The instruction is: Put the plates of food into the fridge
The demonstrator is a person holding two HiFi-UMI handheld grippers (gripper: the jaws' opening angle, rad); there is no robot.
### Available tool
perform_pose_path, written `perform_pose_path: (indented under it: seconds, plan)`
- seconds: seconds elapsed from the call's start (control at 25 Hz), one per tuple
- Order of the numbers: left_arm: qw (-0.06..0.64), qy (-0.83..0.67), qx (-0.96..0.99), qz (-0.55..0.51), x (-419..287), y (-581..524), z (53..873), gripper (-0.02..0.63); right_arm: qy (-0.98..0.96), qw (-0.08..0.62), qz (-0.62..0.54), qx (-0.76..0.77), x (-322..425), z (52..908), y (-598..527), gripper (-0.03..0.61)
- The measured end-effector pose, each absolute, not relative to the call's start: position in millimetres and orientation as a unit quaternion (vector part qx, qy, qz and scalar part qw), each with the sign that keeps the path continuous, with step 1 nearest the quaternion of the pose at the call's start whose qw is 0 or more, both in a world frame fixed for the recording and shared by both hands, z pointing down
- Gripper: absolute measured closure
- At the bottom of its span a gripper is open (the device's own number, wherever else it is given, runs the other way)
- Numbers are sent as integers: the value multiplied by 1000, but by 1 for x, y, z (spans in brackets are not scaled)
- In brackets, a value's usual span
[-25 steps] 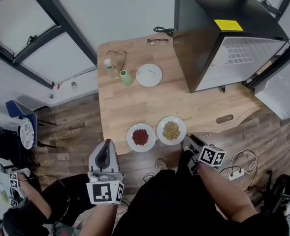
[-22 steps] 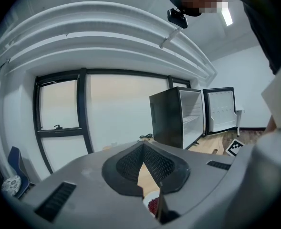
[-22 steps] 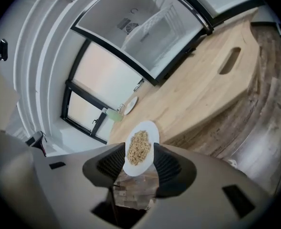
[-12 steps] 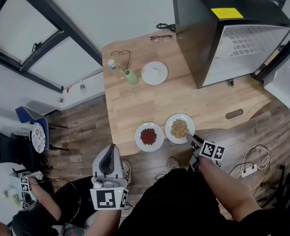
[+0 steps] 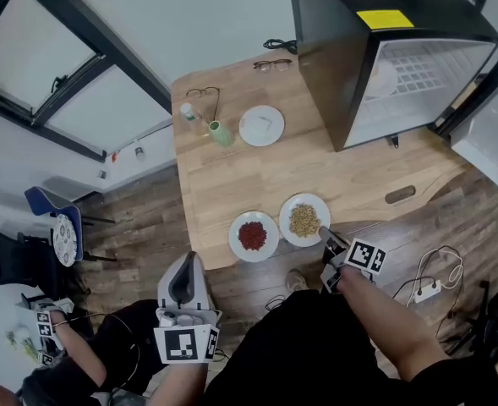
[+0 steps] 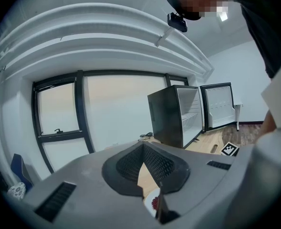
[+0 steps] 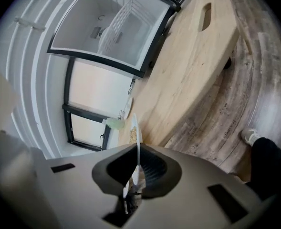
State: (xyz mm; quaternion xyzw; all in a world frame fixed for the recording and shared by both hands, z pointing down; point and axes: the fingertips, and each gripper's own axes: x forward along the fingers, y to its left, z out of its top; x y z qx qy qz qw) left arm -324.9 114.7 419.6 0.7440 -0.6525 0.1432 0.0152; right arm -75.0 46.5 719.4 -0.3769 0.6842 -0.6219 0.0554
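Two plates sit near the wooden table's (image 5: 232,176) front edge: one of red food (image 5: 253,236) and one of tan grains (image 5: 304,220). My right gripper (image 5: 325,238) is at the tan plate's near right rim. In the right gripper view the thin white plate rim (image 7: 135,128) stands edge-on between the jaws, and the right gripper (image 7: 137,152) is shut on it. My left gripper (image 5: 187,267) hangs below the table's front edge, off the table, shut and empty. In the left gripper view the left gripper (image 6: 142,149) points toward the open black fridge (image 6: 176,113).
The black fridge (image 5: 401,66) stands on the table's far right, its door (image 5: 485,142) swung open and its white shelves showing. At the back are a third white plate (image 5: 261,126), a green bottle (image 5: 221,133), a small bottle (image 5: 187,110) and two pairs of glasses (image 5: 202,93).
My right gripper has come forward from below the table edge to the tan plate's rim. The left gripper has barely moved.
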Motion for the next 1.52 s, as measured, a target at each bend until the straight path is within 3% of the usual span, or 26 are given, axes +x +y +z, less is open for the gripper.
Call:
perform_pose_path:
  seconds: [1.52]
  plan:
    - [-14,-598,798,70,-227,14,381,611,679,174,-554,-450,88,585,-25,546]
